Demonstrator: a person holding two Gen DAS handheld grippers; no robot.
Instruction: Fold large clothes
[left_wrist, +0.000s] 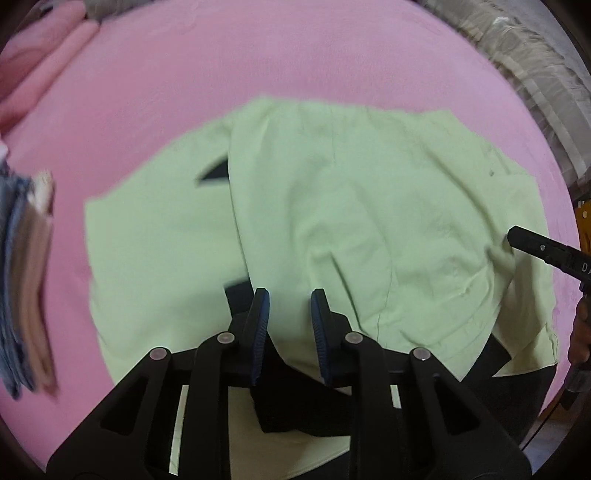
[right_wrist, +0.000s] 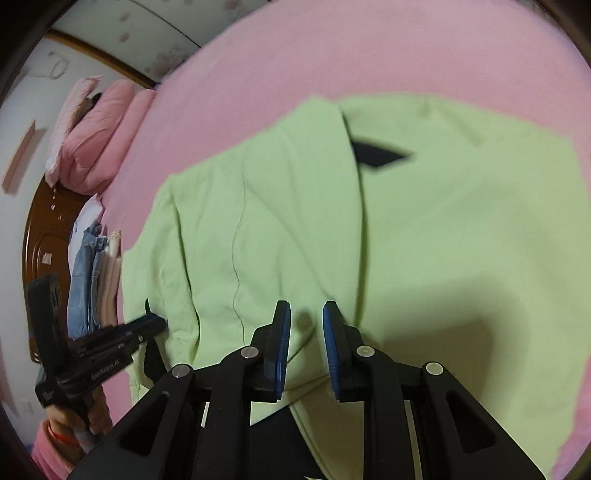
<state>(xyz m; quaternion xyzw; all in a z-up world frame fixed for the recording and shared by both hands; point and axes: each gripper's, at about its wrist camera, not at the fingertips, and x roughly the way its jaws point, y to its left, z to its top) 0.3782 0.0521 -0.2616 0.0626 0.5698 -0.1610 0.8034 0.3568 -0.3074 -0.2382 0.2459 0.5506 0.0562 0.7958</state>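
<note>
Folding partly done: green garment (left_wrist: 332, 221) on the bed (left_wrist: 258, 66), one flap over; left gripper (left_wrist: 290, 314) and right gripper (right_wrist: 306, 325) spread, empty.

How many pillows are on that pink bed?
2 that I can make out: pink pillows stacked against the wooden headboard at the bed's far left end, one lying beside the other. More may be hidden behind them.
</note>
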